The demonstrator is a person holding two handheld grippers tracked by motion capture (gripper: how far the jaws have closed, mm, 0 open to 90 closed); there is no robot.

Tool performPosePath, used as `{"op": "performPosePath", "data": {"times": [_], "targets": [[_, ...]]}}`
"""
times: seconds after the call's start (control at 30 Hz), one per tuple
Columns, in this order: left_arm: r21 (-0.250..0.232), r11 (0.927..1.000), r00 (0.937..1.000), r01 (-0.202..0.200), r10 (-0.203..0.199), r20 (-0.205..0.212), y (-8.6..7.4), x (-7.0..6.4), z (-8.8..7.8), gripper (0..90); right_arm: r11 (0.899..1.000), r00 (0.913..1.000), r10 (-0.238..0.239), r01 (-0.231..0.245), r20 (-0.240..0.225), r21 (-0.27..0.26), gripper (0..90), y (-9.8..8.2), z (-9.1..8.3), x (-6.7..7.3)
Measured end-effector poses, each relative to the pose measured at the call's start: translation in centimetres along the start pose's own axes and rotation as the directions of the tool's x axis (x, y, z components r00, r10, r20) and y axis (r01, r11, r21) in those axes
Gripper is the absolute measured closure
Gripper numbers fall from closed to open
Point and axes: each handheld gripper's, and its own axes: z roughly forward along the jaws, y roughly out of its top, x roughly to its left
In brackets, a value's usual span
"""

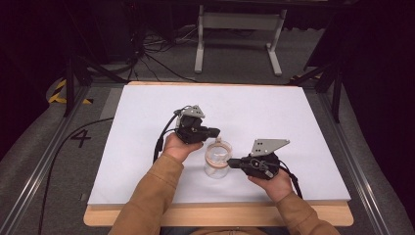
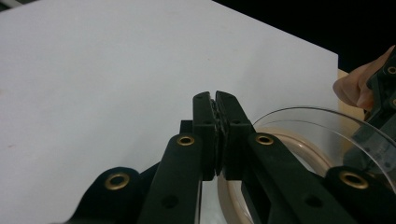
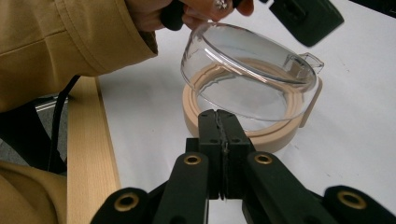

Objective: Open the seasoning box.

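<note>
A clear jar (image 1: 217,166) stands on the white board (image 1: 142,147) between my two hands. It carries a beige ring collar (image 3: 280,135) and a clear hinged lid (image 3: 247,60) that is tipped up at an angle. My left gripper (image 1: 218,132) lies level just beyond the jar, its jaws pressed together (image 2: 215,100) with nothing between them, beside the lid's edge (image 2: 317,123). My right gripper (image 1: 231,162) points at the jar from the right. Its jaws (image 3: 218,116) are shut too, their tips right in front of the beige ring.
The board lies on a wooden tabletop whose bare strip (image 1: 220,215) runs along the near edge. Tan sleeves (image 1: 151,196) come in from below. A black cable (image 1: 73,142) trails off the table's left side. A white stand (image 1: 240,29) is on the floor behind.
</note>
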Motion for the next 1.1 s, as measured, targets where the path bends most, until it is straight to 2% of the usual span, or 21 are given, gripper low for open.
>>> {"op": "performPosePath", "data": {"times": [0.03,0.1,0.2,0.5,0.6,0.73,0.83,1.0,1.1], "targets": [[-0.020,0.9998,1.0000,0.000,0.000,-0.008,0.0,0.0,-0.3,87.5,1.000,1.0000,0.000,0.000,-0.001,-0.001,89.8,0.0,0.0,0.0],[-0.024,0.9997,0.9998,-0.003,0.003,-0.020,0.0,-0.1,-1.0,87.5,1.000,1.0000,-0.005,0.005,-0.003,-0.008,89.8,0.1,-0.1,-0.1],[-0.020,0.9998,0.9992,-0.007,0.006,-0.039,-0.3,-0.2,-1.6,87.5,1.000,1.0000,-0.009,0.008,-0.005,-0.019,89.9,0.3,-0.3,-0.3],[-0.021,0.9995,0.9960,0.022,-0.024,-0.086,-1.7,-0.4,-4.3,87.1,0.998,0.9992,-0.034,0.033,-0.019,-0.052,89.8,1.3,-0.3,-1.3],[-0.010,0.9994,0.9937,0.034,-0.035,-0.106,-2.3,-0.5,-5.2,86.8,0.997,0.9989,-0.038,0.036,-0.029,-0.067,89.8,1.7,-0.4,-1.7],[-0.010,0.9990,0.9934,0.044,-0.045,-0.106,-2.9,-0.6,-6.0,85.8,0.996,0.9983,-0.051,0.048,-0.029,-0.080,89.8,2.1,-0.5,-2.1],[0.016,0.9990,0.9925,0.043,-0.041,-0.115,-3.3,-0.6,-6.7,85.2,0.995,0.9980,-0.060,0.058,-0.021,-0.082,89.8,2.4,-0.5,-2.4],[0.021,0.9976,0.9908,0.067,-0.064,-0.120,-4.1,-0.6,-7.7,84.4,0.994,0.9983,-0.056,0.054,-0.018,-0.096,89.8,2.8,-0.6,-3.2],[0.032,0.9962,0.9874,0.081,-0.075,-0.139,-4.8,-0.7,-8.4,83.9,0.994,0.9987,-0.049,0.048,-0.015,-0.101,89.8,3.1,-0.4,-3.8]]}}
